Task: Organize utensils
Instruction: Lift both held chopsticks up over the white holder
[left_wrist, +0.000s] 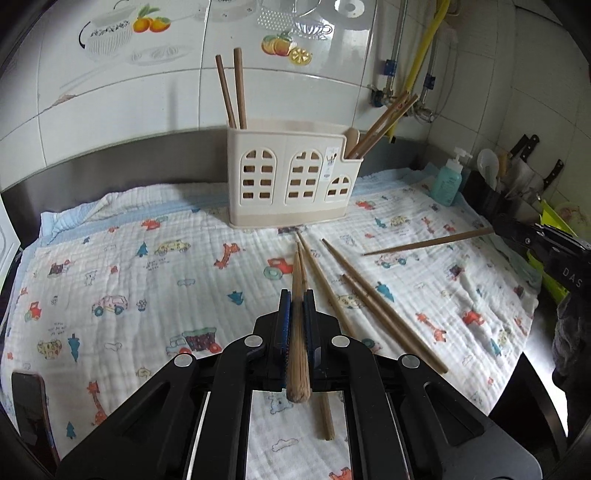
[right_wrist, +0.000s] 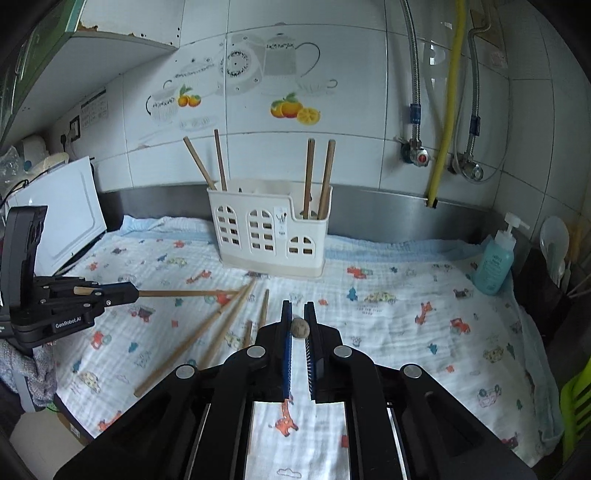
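Note:
A cream utensil holder (left_wrist: 293, 177) stands at the back of the cloth-covered counter, with chopsticks upright in its left end and right end; it also shows in the right wrist view (right_wrist: 271, 230). My left gripper (left_wrist: 296, 295) is shut on a wooden chopstick (left_wrist: 297, 332) that points toward the holder. My right gripper (right_wrist: 298, 308) is shut on a chopstick (right_wrist: 300, 328), seen end-on between the pads; in the left wrist view this chopstick (left_wrist: 428, 242) sticks out leftward from the right gripper (left_wrist: 496, 227). Several loose chopsticks (left_wrist: 373, 299) lie on the cloth between the grippers.
A printed cloth (right_wrist: 406, 332) covers the counter. A teal soap bottle (right_wrist: 496, 262) stands at the right, with knives and spoons (left_wrist: 524, 162) beyond it. A white appliance (right_wrist: 62, 218) sits at the left. A phone (left_wrist: 31, 410) lies at the near left edge.

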